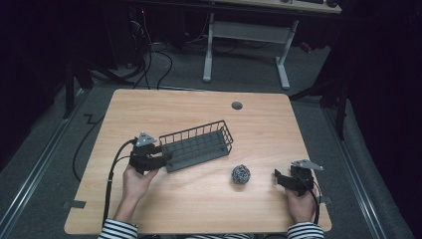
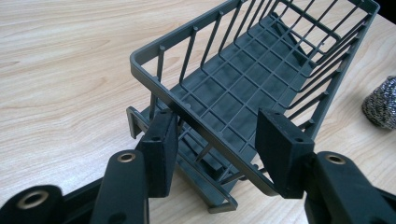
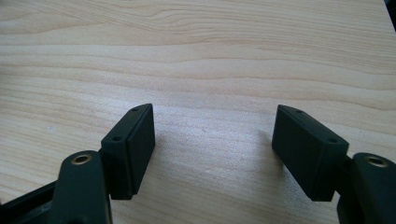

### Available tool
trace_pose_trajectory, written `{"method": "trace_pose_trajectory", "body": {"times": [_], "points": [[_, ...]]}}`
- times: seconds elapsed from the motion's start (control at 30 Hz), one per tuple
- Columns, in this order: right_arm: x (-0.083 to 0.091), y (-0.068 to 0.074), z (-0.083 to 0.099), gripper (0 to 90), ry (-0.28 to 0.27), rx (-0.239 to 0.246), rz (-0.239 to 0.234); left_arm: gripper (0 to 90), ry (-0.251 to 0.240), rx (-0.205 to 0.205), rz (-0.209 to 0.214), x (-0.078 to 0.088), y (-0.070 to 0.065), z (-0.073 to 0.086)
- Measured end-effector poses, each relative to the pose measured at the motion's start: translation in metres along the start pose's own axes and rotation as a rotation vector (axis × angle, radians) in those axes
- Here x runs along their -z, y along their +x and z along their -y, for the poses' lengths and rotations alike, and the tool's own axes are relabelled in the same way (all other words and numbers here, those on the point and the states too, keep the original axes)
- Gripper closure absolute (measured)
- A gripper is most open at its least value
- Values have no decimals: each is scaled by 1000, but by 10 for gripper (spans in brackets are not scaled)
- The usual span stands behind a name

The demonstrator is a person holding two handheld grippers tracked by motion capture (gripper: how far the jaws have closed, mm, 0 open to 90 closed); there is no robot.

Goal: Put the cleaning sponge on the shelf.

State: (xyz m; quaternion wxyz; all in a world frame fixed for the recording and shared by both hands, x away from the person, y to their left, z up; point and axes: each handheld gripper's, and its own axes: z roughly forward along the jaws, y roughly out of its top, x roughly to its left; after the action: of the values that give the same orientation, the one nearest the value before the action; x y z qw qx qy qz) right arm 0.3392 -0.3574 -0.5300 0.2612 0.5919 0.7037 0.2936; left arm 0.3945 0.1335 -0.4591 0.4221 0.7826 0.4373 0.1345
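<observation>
Left tongs (image 2: 215,149) gape around the dark wire basket's (image 2: 261,79) near end. Right tongs (image 3: 215,149) hang released over bare counter (image 3: 210,56), steel-wool ball (image 1: 241,174) beside the basket.

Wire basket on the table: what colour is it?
The basket is dark grey, clearest in the left gripper view.

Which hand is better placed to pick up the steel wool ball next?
The right, probably. The right tongs are open, hold nothing, and rest near the steel wool ball. The left tongs are open around the end rim of the basket, with the ball farther away.
</observation>
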Motion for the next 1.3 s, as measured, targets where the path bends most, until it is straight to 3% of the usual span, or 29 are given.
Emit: {"method": "trace_pose_trajectory", "body": {"times": [0.43, 0.57, 0.7, 1.07, 1.3], "points": [[0, 0, 0, 303, -2, 0, -1, 499, -4, -3, 14, 1, -8, 3], [0, 0, 0, 302, 0, 0, 0, 407, 4, 14, 12, 0, -6, 4], [0, 0, 0, 302, -2, 1, -1, 307, -39, 20, 18, 4, -5, 4], [0, 0, 0, 302, 0, 1, -1, 266, -88, 12, 2, 20, -3, 1], [0, 0, 0, 303, -1, 1, -1, 264, -130, 20, -22, 39, 8, 9]]}}
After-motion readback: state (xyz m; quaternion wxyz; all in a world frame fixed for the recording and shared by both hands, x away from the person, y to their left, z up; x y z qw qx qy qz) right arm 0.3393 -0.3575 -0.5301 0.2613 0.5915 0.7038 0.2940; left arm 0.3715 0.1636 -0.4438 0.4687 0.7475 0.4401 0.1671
